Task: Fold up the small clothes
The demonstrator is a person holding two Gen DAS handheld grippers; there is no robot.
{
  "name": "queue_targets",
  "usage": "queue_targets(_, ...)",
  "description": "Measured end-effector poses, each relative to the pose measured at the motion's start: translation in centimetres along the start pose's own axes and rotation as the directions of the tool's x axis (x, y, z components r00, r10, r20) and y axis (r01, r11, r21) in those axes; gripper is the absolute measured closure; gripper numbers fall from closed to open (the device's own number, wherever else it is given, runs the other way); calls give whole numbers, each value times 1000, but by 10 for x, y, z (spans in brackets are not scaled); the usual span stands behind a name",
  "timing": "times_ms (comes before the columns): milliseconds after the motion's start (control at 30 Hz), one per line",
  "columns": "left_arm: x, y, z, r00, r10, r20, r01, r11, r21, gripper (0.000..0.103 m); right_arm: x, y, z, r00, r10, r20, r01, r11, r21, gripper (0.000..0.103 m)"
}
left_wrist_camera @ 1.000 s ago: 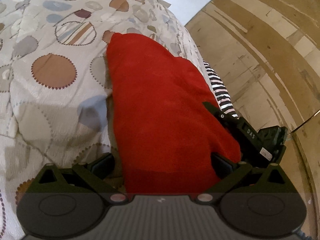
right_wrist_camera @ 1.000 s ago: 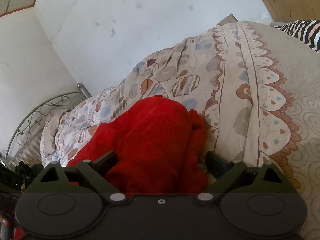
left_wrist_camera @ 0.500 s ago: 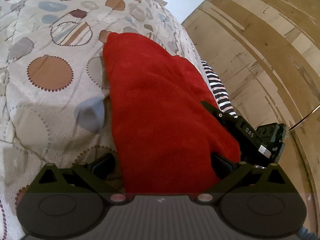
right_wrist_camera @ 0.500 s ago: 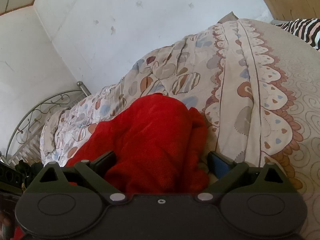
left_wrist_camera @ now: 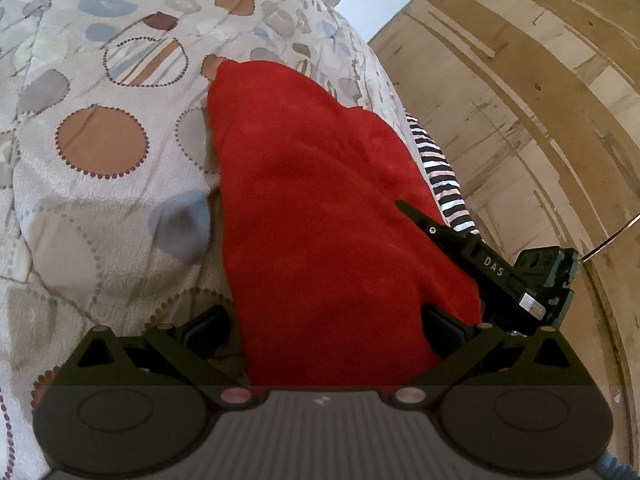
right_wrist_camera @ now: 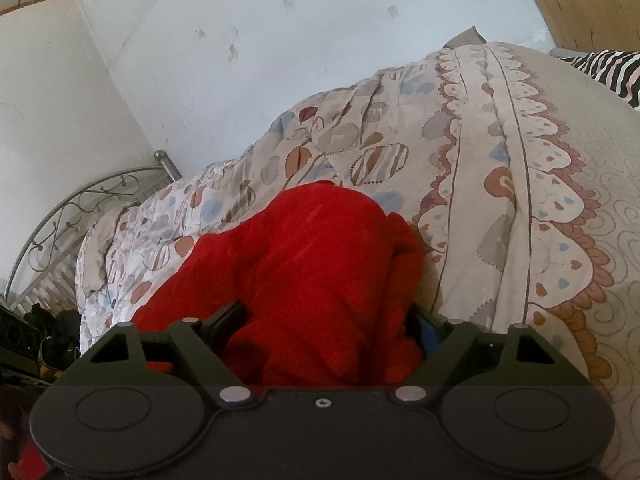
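Left gripper is spread wide w/ the red fleece garment lying between its fingers. The right-side finger sits against the fabric edge, the left-side finger is clear of it w/ a gap, so no pinch there.

Right gripper has its jaws closing right now, w/ the bunched end of the same red garment filling the space between them. Fabric touches both fingers, but can't tell if they're pressing yet; the blue pad is half buried in fleece. In the left wrist view, the right gripper's black body pokes in at the garment's right edge.

Garment is thick, fuzzy, soft-looking, laid out long on the bed, roughly a tapered strip, rumpled at the right gripper's end. Under it: a quilted bedspread, cream w/ brown, blue and striped circles, plus a scalloped border. A black/white striped cloth sits just beside the garment. Wood panel wall behind, curly metal bed frame by the white wall.

Vs. a sec ago: right jaws are narrower, blue pad more hidden. Left side looks basically unchanged.
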State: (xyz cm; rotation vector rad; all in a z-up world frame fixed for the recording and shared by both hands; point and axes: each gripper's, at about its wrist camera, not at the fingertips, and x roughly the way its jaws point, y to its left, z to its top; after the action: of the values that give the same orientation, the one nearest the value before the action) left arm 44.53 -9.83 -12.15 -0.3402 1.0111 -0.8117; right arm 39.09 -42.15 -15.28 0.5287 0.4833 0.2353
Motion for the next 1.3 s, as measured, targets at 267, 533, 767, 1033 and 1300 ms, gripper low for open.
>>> queue_targets(267,-2,-8,-4,999,-3,38,2,1000,25,11,-2,0,0,1000,25,-11,-25,999,26,39)
queue_targets(533,-7,-17,-7,997,18,69,-20,999,30,23,-9,8,-1,1000,-17,-15,19,994,104,53)
queue_targets(767,-17,-24,2,998,21,64,-23,999,30,35,-21,25,4,999,-39,35,35,992,124,60)
queue_targets(1033,-31,-13,5,995,-27,97,32,998,-50,40,-27,57,19,998,-25,50,20,996,91,62)
queue_targets(1300,-67,-6,28,984,-10,177,17,999,-38,40,-15,93,38,997,27,74,-33,996,79,63)
